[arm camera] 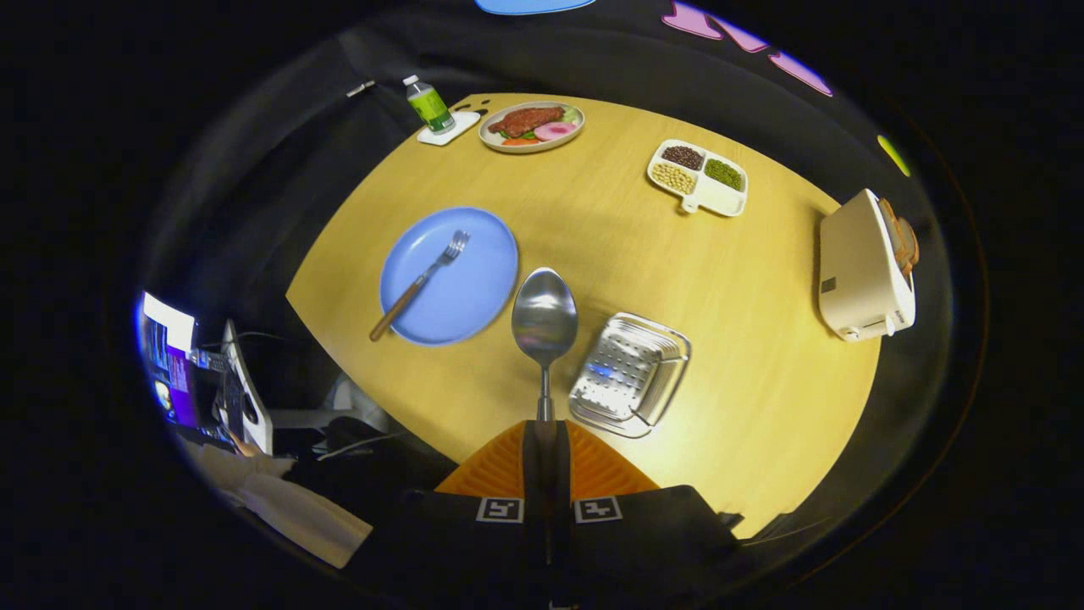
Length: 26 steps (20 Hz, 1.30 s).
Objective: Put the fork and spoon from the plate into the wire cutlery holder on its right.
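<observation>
The hand-held gripper (pixel 544 440) is closed on the handle of the spoon (pixel 544 318); both fingers press against it, and the spoon points forward with its bowl raised above the worktop (pixel 610 246). The spoon bowl sits between the blue plate (pixel 474 296) and the wire cutlery holder (pixel 631 373).

The blue plate lies near the worktop's left edge. The fork (pixel 421 282) rests across the plate, tines toward the plate centre, with the wooden handle overhanging the plate rim toward the near-left corner.

The wire cutlery holder, a perforated metal tray, lies just right of the spoon, near the worktop's near edge.

At the far edge, a plate of food (pixel 532 126) stands beside a small bottle (pixel 428 104) with a green label, which sits on a white coaster (pixel 449 129). Label text is too small to read. A white divided dish (pixel 699 178) holding beans and grains is toward the far-right corner. A white toaster (pixel 864 267) with bread in it stands at the right edge.

Two square markers are fixed to the gripper body. A monitor (pixel 169 364) stands off the worktop's left side; no writing is legible.
</observation>
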Tool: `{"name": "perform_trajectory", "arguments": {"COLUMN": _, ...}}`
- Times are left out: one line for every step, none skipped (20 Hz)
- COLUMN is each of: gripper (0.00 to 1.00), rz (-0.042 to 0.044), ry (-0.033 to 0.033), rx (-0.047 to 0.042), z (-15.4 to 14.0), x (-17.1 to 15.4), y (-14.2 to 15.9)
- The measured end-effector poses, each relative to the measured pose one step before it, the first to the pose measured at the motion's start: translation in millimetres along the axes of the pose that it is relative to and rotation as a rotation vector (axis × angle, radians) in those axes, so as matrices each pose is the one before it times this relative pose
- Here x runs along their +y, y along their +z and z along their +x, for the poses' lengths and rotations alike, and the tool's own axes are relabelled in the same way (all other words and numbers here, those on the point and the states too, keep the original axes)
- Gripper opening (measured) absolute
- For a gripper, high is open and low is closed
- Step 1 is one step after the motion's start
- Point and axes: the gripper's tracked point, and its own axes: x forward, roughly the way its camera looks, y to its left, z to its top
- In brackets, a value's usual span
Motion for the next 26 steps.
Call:
{"name": "perform_trajectory", "arguments": {"gripper": 0.07, "rz": -0.00821, "ry": -0.00423, "rx": 0.0267, "z": -4.56, "x": -8.34, "y": -5.25}}
{"name": "perform_trajectory", "arguments": {"gripper": 0.07, "rz": 0.00055, "ry": 0.00366, "rx": 0.02751, "z": -3.18, "x": -6.86, "y": -4.38}}
{"name": "perform_trajectory", "arguments": {"gripper": 0.07, "rz": -0.00105, "ry": 0.00456, "rx": 0.02716, "z": -1.96, "x": -5.01, "y": -3.28}}
{"name": "perform_trajectory", "arguments": {"gripper": 0.07, "rz": -0.01064, "ry": -0.00001, "rx": 0.03074, "z": 0.12, "x": -5.9, "y": -3.11}}
{"name": "perform_trajectory", "arguments": {"gripper": 0.07, "rz": -0.01296, "ry": -0.00483, "rx": 0.0296, "z": 0.73, "x": -7.07, "y": -1.79}}
{"name": "perform_trajectory", "arguments": {"gripper": 0.07, "rz": -0.00923, "ry": -0.00237, "rx": 0.03064, "z": 0.92, "x": -6.2, "y": -1.94}}
{"name": "perform_trajectory", "arguments": {"gripper": 0.07, "rz": -0.00532, "ry": 0.00331, "rx": 0.03325, "z": 2.03, "x": -3.64, "y": -0.46}}
{"name": "perform_trajectory", "arguments": {"gripper": 0.07, "rz": -0.00298, "ry": 0.00842, "rx": 0.03835, "z": 2.87, "x": -2.56, "y": -1.0}}
{"name": "perform_trajectory", "arguments": {"gripper": 0.07, "rz": 0.00711, "ry": 0.01899, "rx": 0.04946, "z": 2.13, "x": -0.27, "y": -2.19}}
{"name": "perform_trajectory", "arguments": {"gripper": 0.07, "rz": 0.00656, "ry": 0.02341, "rx": 0.05424, "z": 2.7, "x": 1.16, "y": -1.35}}
{"name": "perform_trajectory", "arguments": {"gripper": 0.07, "rz": 0.00211, "ry": 0.00898, "rx": 0.0352, "z": 2.64, "x": -0.44, "y": 2.39}}
{"name": "perform_trajectory", "arguments": {"gripper": 0.07, "rz": -0.00328, "ry": -0.0048, "rx": 0.03008, "z": 4.15, "x": -3.86, "y": 3.71}}
{"name": "perform_trajectory", "arguments": {"gripper": 0.07, "rz": 0.0042, "ry": -0.00943, "rx": 0.01992, "z": 3.71, "x": -4.39, "y": 5.39}}
{"name": "perform_trajectory", "arguments": {"gripper": 0.07, "rz": 0.00772, "ry": -0.00028, "rx": 0.01965, "z": 3.56, "x": -1.33, "y": 4.49}}
{"name": "perform_trajectory", "arguments": {"gripper": 0.07, "rz": 0.00724, "ry": 0.00664, "rx": 0.03015, "z": 3.84, "x": -0.78, "y": 1.34}}
{"name": "perform_trajectory", "arguments": {"gripper": 0.07, "rz": 0.00848, "ry": 0.00371, "rx": 0.03137, "z": 2.93, "x": 0.83, "y": -0.35}}
{"name": "perform_trajectory", "arguments": {"gripper": 0.07, "rz": 0.00551, "ry": -0.00192, "rx": 0.02399, "z": 3.24, "x": -0.37, "y": 2.16}}
{"name": "perform_trajectory", "arguments": {"gripper": 0.07, "rz": 0.00173, "ry": -0.00152, "rx": 0.01576, "z": 3.53, "x": -0.52, "y": 3.59}}
{"name": "perform_trajectory", "arguments": {"gripper": 0.07, "rz": 0.00303, "ry": -0.00027, "rx": 0.00711, "z": 1.81, "x": 0.44, "y": 4.25}}
{"name": "perform_trajectory", "arguments": {"gripper": 0.07, "rz": 0.00406, "ry": -0.00089, "rx": 0.0008, "z": 1.37, "x": 1.55, "y": 4.79}}
{"name": "perform_trajectory", "arguments": {"gripper": 0.07, "rz": 0.00158, "ry": 0.00146, "rx": 0.001, "z": 1.36, "x": 1.58, "y": 3.42}}
{"name": "perform_trajectory", "arguments": {"gripper": 0.09, "rz": 0.00042, "ry": -0.00752, "rx": 0.00611, "z": 0.46, "x": -1.4, "y": 3.19}}
{"name": "perform_trajectory", "arguments": {"gripper": 0.09, "rz": 0.00087, "ry": -0.00004, "rx": 0.00792, "z": 2.28, "x": -0.39, "y": 1.76}}
{"name": "perform_trajectory", "arguments": {"gripper": 0.12, "rz": 0.00606, "ry": 0.00406, "rx": 0.00712, "z": -0.35, "x": 1.34, "y": 0.68}}
{"name": "perform_trajectory", "arguments": {"gripper": 0.13, "rz": 0.00615, "ry": 0.00517, "rx": -0.00276, "z": -0.08, "x": 1.44, "y": 1.11}}
{"name": "perform_trajectory", "arguments": {"gripper": 0.17, "rz": 0.00419, "ry": 0.00165, "rx": -0.01745, "z": -2.82, "x": 0.97, "y": 3.97}}
